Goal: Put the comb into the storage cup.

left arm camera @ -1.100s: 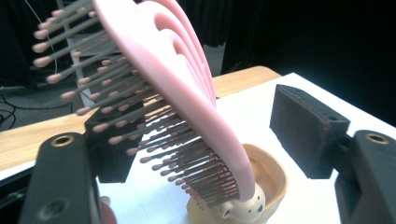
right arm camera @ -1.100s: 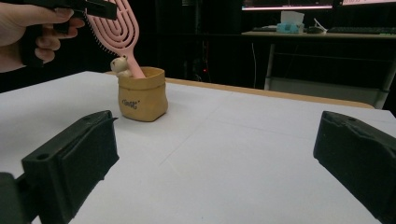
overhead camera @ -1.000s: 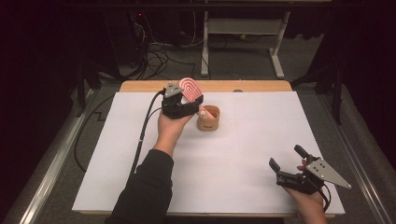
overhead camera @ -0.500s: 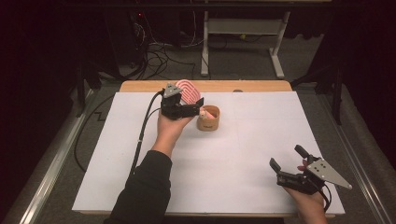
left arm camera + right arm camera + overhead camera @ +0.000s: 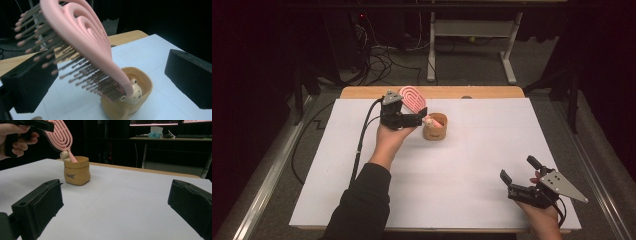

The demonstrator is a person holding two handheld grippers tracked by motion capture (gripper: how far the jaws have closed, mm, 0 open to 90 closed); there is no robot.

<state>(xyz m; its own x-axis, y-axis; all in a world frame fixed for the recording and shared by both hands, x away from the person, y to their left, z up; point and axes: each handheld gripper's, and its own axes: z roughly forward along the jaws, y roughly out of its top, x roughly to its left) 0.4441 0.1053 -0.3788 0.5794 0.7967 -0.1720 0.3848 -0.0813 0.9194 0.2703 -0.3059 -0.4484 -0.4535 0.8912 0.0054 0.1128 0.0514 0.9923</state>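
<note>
Left gripper (image 5: 421, 116) raised near the counter (image 5: 472, 170) far edge, palm up, fingers spread wide, gripping nothing. Right gripper (image 5: 518, 171) low at the near right corner, fingers parted. One pink hairbrush (image 5: 412, 98), standing handle-down in one tan bear pot (image 5: 435, 127).

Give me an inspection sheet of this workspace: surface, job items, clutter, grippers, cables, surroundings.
Surface: white sheet-covered table, wooden edge showing at the far side.
Job's things: pink plastic hairbrush with looped head stands handle-down, leaning, in a small tan bag-shaped holder with a bear figure on its rim.
Clutter: nothing seen on the sheet.
Grippers: left gripper up at the brush, fingers apart either side of it in the left gripper view, not clamped; right gripper open, low near the table's right front corner.
Cables: black cable trails from the left gripper off the table's left side; more cables on the floor behind.
Surroundings: dark room, white table frame beyond.
</note>
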